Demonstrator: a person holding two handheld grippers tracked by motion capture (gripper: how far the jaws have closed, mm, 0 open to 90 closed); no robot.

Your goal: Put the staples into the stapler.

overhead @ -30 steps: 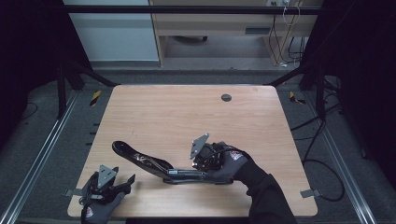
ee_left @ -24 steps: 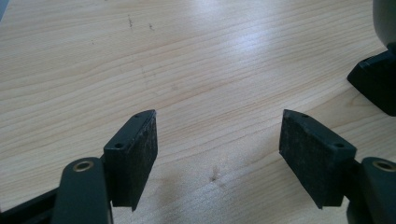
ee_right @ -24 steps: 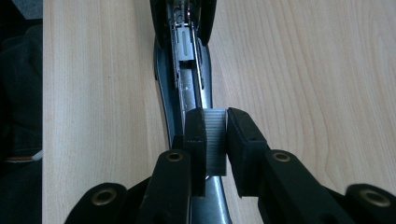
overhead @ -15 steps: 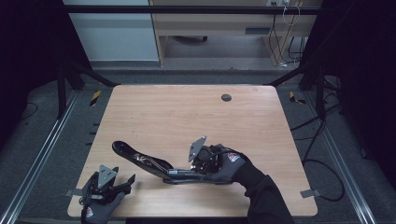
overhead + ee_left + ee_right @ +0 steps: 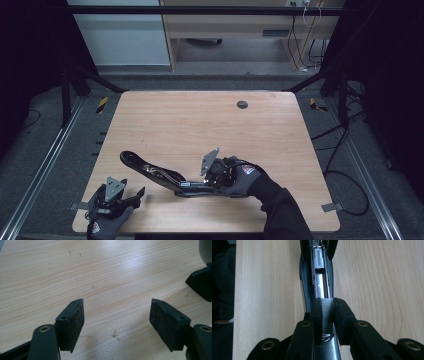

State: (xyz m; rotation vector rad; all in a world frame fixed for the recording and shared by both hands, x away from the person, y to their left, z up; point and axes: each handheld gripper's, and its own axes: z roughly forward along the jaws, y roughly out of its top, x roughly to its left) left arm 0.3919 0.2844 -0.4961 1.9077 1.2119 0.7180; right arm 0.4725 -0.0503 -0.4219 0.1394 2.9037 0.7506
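**Q:** How far along was the reloading at this moment?

**A:** The stapler point(image 5: 150, 172) lay opened out on the surface point(image 5: 200, 125), near its front edge, its lid swung back toward my left and its magazine channel point(image 5: 322, 287) exposed. I judged the work to be about midway: a strip of staples point(image 5: 327, 312) was already in my grasp and lined up over the rear of the channel, but it had not yet been let go. What was left, as I read it, was to seat the strip fully, release it, and fold the lid shut.

**Q:** What was your right gripper doing?

**A:** My right gripper point(image 5: 327, 315) was clenched on the strip of staples, one pad on each long side, the jaws standing only a little apart because the strip was narrow. In the high view that gripper point(image 5: 217, 175) sat at the near end of the stapler. Whether the strip's underside already touched the channel floor I could not tell for certain; the jaws hid that contact.

**Q:** And the left gripper?

**A:** My left gripper point(image 5: 117, 320) was released, jaws spread wide over bare wood with nothing between the pads. In the high view it point(image 5: 112, 197) rested near the front left corner of the surface, apart from the stapler's lid.
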